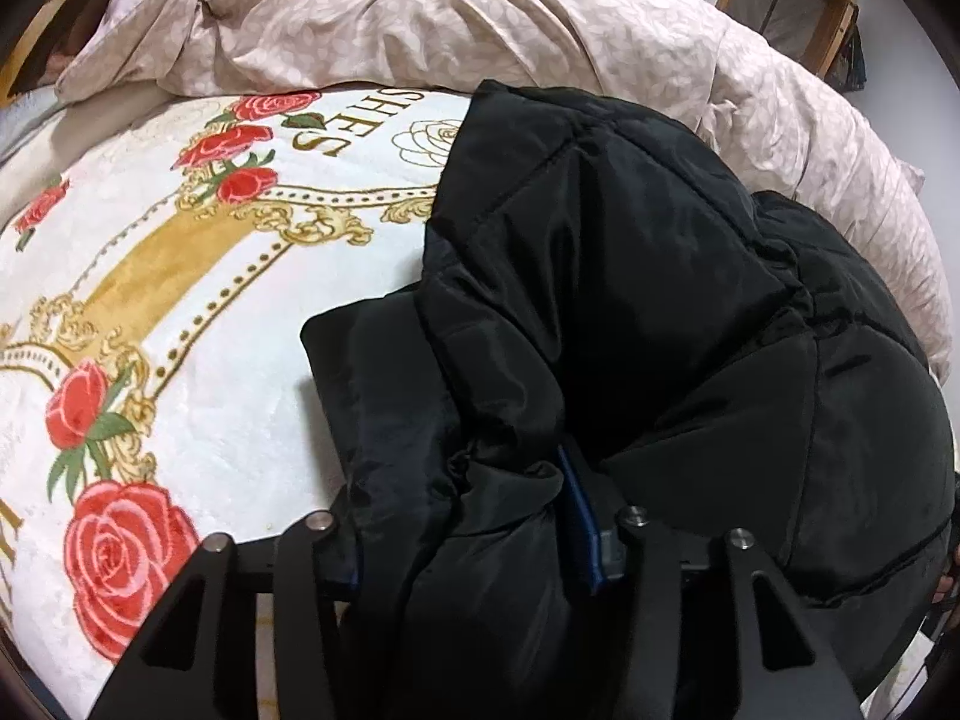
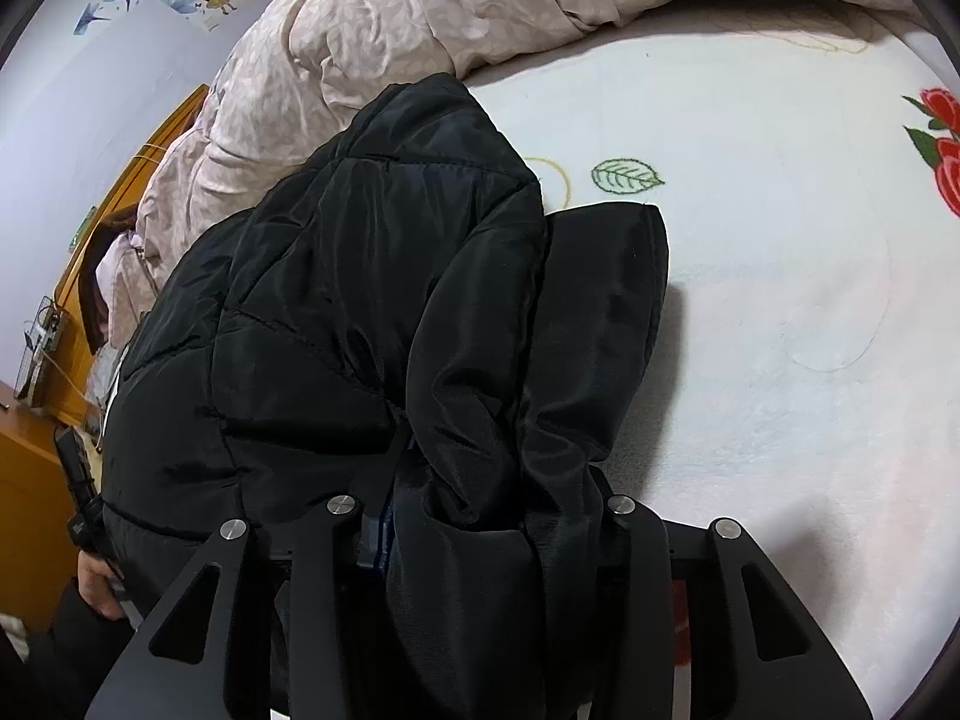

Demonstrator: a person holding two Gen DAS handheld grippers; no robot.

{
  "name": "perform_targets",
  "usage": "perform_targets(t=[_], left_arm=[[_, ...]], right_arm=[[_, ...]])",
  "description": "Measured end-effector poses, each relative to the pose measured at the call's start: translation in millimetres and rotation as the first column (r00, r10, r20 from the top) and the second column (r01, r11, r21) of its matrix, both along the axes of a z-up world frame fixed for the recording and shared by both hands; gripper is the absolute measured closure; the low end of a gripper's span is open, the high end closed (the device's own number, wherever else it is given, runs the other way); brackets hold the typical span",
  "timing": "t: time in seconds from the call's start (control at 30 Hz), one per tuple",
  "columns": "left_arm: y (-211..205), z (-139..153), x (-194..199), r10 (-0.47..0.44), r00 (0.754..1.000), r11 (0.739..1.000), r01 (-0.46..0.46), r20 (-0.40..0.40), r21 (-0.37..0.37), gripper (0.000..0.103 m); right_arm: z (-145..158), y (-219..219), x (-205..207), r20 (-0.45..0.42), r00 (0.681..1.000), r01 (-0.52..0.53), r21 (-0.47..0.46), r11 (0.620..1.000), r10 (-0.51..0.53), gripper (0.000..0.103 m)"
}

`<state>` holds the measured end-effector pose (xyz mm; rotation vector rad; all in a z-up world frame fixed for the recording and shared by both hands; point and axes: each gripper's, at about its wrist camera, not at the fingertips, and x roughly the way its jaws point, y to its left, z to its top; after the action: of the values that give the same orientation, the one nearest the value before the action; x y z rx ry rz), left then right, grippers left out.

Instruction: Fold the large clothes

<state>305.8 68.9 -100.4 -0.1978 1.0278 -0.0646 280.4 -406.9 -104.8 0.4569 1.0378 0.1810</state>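
A white blanket (image 1: 252,420) printed with red roses and gold scrollwork covers the bed, and a pink leaf-patterned duvet (image 1: 480,18) lies bunched along its far edge. In the left wrist view, a black quilted jacket (image 1: 630,300) sits in a puffy heap toward the blanket's right side, with one flat dark flap spread out to the left of the pile. The left gripper (image 1: 474,546) has its jaws partly closed, and a thick fold of the jacket's near edge is bunched between them, filling the gap; a strip of blue lining shows beside the right finger.

In the right wrist view, the same jacket lies on the blanket's left part, reaching toward the duvet. The right gripper (image 2: 480,528) is likewise half closed, its jaws pressed on a wad of jacket fabric. At the lower left a hand (image 2: 99,585) holds the other gripper's handle.
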Motion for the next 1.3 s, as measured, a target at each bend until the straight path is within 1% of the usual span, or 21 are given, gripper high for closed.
perform_targets(t=[0.13, 0.2, 0.37, 0.5, 0.57, 0.63, 0.8, 0.83, 0.9, 0.97, 1.03, 1.07, 1.1, 1.13, 1.17, 1.23, 1.27, 1.3], left_arm=[[-2.6, 3.0, 0.9, -0.007, 1.0, 0.999, 0.007, -0.002, 0.04, 0.059], [-4.1, 4.0, 0.8, -0.008, 1.0, 0.999, 0.008, -0.002, 0.053, 0.061], [-3.2, 7.2, -1.4, 0.0, 1.0, 0.998, 0.0, 0.0, 0.059, 0.065], [-2.7, 13.8, -5.1, 0.009, 1.0, 0.998, -0.009, 0.013, 0.062, 0.071], [-0.4, 18.1, -7.1, 0.017, 1.0, 0.999, -0.018, 0.015, 0.045, 0.073], [5.4, 25.2, -10.2, 0.034, 0.999, 0.999, -0.034, 0.024, 0.009, 0.075], [10.4, 40.5, -27.6, 0.04, 0.998, 0.998, -0.038, 0.042, -0.047, 0.076], [11.9, 40.0, -33.4, 0.044, 0.998, 0.997, -0.041, 0.04, -0.065, 0.076], [11.8, 33.6, -39.7, 0.046, 0.998, 0.996, -0.044, 0.031, -0.076, 0.075], [14.5, 21.0, -39.2, 0.061, 0.998, 0.994, -0.061, 0.0, -0.093, 0.074], [13.3, 17.9, -35.7, 0.053, 0.999, 0.995, -0.053, -0.007, -0.085, 0.068], [13.0, 18.5, -33.7, 0.051, 0.999, 0.996, -0.052, -0.009, -0.077, 0.067], [13.5, 18.1, -32.2, 0.052, 0.999, 0.995, -0.053, -0.013, -0.082, 0.064], [14.3, 16.8, -30.2, 0.05, 0.998, 0.995, -0.052, -0.023, -0.086, 0.059], [15.6, 14.6, -28.4, 0.047, 0.998, 0.995, -0.05, -0.033, -0.092, 0.057], [18.7, 9.7, -25.2, 0.045, 0.998, 0.992, -0.051, -0.051, -0.112, 0.048], [20.0, 7.4, -23.5, 0.047, 0.997, 0.991, -0.053, -0.057, -0.123, 0.046], [20.8, 5.2, -22.3, 0.044, 0.997, 0.99, -0.052, -0.061, -0.134, 0.043]], right_arm=[[3.2, 0.5, 1.6, 0.001, 1.0, -0.003, -0.01, 1.0, 0.003, 0.067], [4.6, 0.1, 1.8, 0.002, 1.0, -0.004, -0.015, 1.0, 0.004, 0.068], [10.5, -0.3, 0.9, 0.008, 1.0, -0.006, -0.027, 1.0, 0.006, 0.071], [20.9, 0.5, -3.2, 0.028, 1.0, -0.002, -0.044, 0.999, 0.004, 0.075], [27.7, 0.2, -6.9, 0.04, 0.999, 0.003, -0.046, 0.999, -0.001, 0.077], [36.4, -1.0, -11.5, 0.059, 0.998, 0.002, -0.039, 0.999, 0.0, 0.079], [55.9, -5.0, -30.0, 0.098, 0.995, 0.003, -0.026, 1.0, -0.001, 0.079], [55.7, -6.2, -35.3, 0.098, 0.995, 0.003, -0.026, 1.0, -0.001, 0.079], [44.1, -9.9, -41.4, 0.071, 0.997, 0.006, -0.013, 1.0, -0.005, 0.079], [32.0, -11.5, -40.4, 0.037, 0.999, 0.021, 0.0, 1.0, -0.021, 0.078], [23.2, -13.9, -36.9, 0.012, 0.999, 0.036, 0.016, 0.999, -0.036, 0.072], [21.1, -15.3, -33.6, 0.0, 0.999, 0.037, 0.026, 0.999, -0.037, 0.07], [20.5, -16.1, -30.6, -0.013, 0.999, 0.036, 0.024, 0.999, -0.036, 0.064], [19.8, -16.5, -28.5, -0.022, 0.999, 0.036, 0.021, 0.999, -0.035, 0.055], [18.9, -17.1, -26.3, -0.03, 0.999, 0.034, 0.023, 0.999, -0.033, 0.051], [15.7, -19.2, -21.0, -0.048, 0.998, 0.029, 0.042, 0.999, -0.027, 0.044], [13.4, -20.5, -19.8, -0.054, 0.998, 0.029, 0.052, 0.998, -0.026, 0.041], [10.6, -21.6, -16.5, -0.063, 0.998, 0.028, 0.062, 0.998, -0.024, 0.038]])
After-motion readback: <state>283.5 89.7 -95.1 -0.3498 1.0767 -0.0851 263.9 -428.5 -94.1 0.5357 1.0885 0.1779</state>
